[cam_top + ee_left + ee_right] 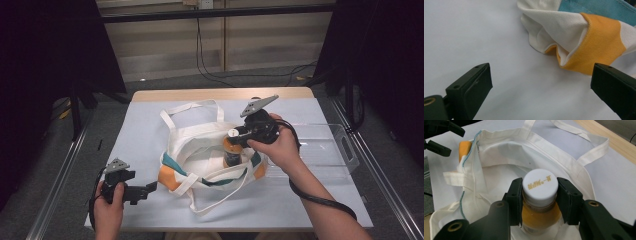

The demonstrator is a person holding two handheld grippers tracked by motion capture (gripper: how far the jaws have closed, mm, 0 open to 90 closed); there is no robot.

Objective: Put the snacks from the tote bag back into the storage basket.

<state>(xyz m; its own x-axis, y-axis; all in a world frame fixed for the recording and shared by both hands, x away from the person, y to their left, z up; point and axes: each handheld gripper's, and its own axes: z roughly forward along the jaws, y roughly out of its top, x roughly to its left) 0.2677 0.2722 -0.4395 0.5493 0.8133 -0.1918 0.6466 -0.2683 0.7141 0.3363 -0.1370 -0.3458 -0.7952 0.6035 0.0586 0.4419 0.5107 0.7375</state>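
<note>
High view: right gripper (231,141) is clamping the bottle (231,154) upright inside the tote bag (200,160); left gripper (150,187) is sitting just left of the bag. Left gripper view: jaws are gaping wide, nothing between them, bag's orange corner ahead. Right gripper view: jaws are squeezing the bottle neck under its white cap (539,184).

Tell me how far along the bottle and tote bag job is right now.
Done: the tote bag lies on the table with its mouth open. In hand: the right gripper is shut on the neck of the white-capped bottle of orange drink, over the bag's opening. The left gripper is open beside the bag's orange corner, holding nothing. Left: whether the bottle is going in or coming out can't be told.
</note>
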